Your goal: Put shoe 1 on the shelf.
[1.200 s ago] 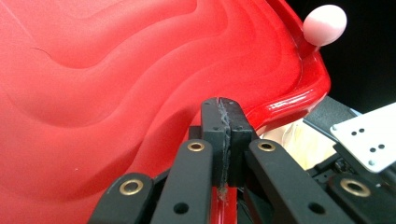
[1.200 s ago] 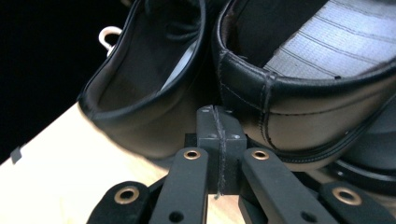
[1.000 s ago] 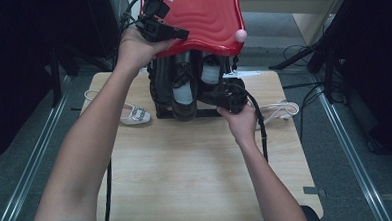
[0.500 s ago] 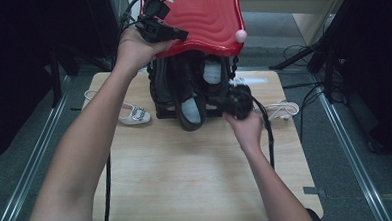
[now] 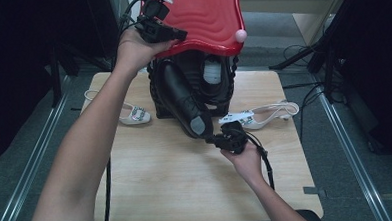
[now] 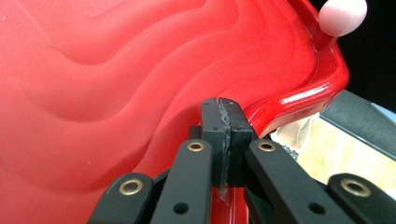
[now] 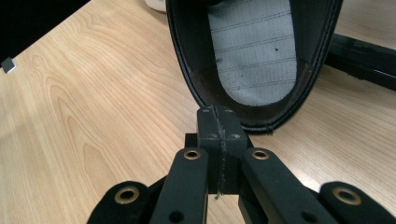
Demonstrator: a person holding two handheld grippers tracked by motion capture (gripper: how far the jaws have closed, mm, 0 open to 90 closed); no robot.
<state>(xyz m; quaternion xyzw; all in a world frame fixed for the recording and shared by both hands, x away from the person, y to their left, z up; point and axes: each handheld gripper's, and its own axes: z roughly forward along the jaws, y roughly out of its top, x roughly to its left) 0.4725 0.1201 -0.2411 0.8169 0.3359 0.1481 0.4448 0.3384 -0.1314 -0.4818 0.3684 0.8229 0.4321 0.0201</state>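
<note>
At upper centre, the left gripper (image 5: 156, 23) clenches its fingers on the red lid's (image 5: 207, 20) rim, propping it open; a slip drops it. Mid-frame, the right gripper (image 5: 228, 138) pinches the black shoe's (image 5: 181, 98) heel edge, a shallow hold that could tear free over the desk (image 5: 187, 186).

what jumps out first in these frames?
The glossy red lid with its wavy surface, tipped up at the far side of the table and pinched at its edge by the left gripper. Below it, a black shoe slants out of the dark box toward the right gripper, whose jaws meet at the shoe's heel rim. White sandals lie either side of the box.
</note>
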